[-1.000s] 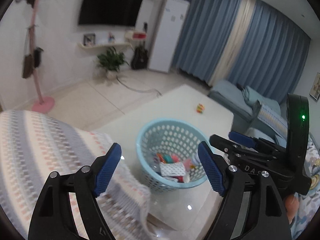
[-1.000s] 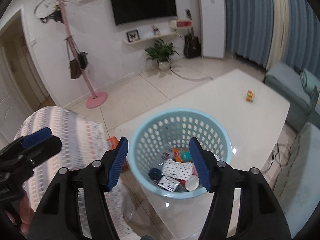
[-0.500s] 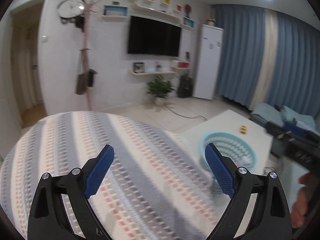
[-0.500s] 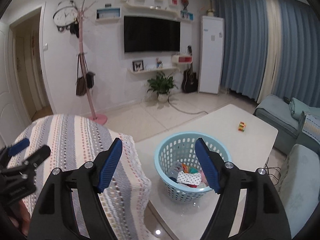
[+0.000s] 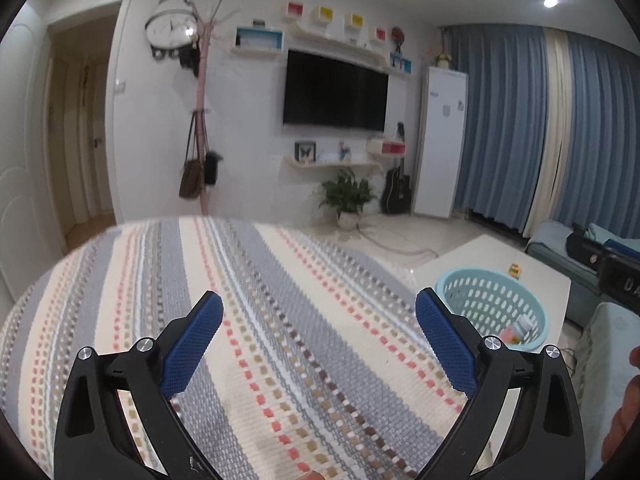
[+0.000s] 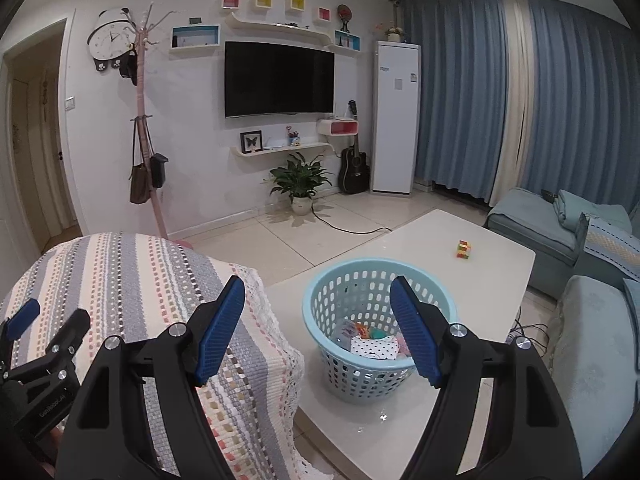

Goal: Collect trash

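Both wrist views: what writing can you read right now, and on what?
"GenRobot.AI", small and tilted: body of the left hand-held gripper, whose jaws are opening with nothing between them.
"DA", cut by the frame edge: body of the right hand-held gripper.
Too small to read: blue logo and stickers on the white standing unit; numerals on the clock.

Both hand-held grippers — left, right — drew back from basket, wider.
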The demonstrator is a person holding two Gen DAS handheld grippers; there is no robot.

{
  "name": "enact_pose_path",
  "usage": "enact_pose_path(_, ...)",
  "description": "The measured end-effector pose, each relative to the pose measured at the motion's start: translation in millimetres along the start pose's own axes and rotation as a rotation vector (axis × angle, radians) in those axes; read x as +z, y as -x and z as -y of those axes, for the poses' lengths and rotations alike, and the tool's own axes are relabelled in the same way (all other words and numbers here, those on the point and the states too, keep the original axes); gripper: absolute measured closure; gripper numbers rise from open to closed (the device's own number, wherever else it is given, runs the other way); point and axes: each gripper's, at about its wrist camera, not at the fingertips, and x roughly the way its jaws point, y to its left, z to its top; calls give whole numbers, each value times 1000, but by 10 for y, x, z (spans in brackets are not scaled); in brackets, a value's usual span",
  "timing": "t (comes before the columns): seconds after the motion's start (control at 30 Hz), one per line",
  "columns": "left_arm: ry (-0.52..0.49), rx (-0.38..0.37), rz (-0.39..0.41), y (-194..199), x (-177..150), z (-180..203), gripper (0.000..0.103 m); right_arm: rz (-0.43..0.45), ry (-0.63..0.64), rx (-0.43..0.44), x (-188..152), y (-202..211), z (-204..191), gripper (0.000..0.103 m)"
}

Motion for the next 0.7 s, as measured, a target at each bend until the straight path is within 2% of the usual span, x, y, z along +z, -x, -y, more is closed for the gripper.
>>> enact_pose_path(0.27,-20,26,-24,-55,-76,3,9,5,13,-24,-107,-78,-19,32)
enact_pose_path(0.7,-35,45,-30,-59,-104,56,9,-2,24,-16,-163,-146,-51,32)
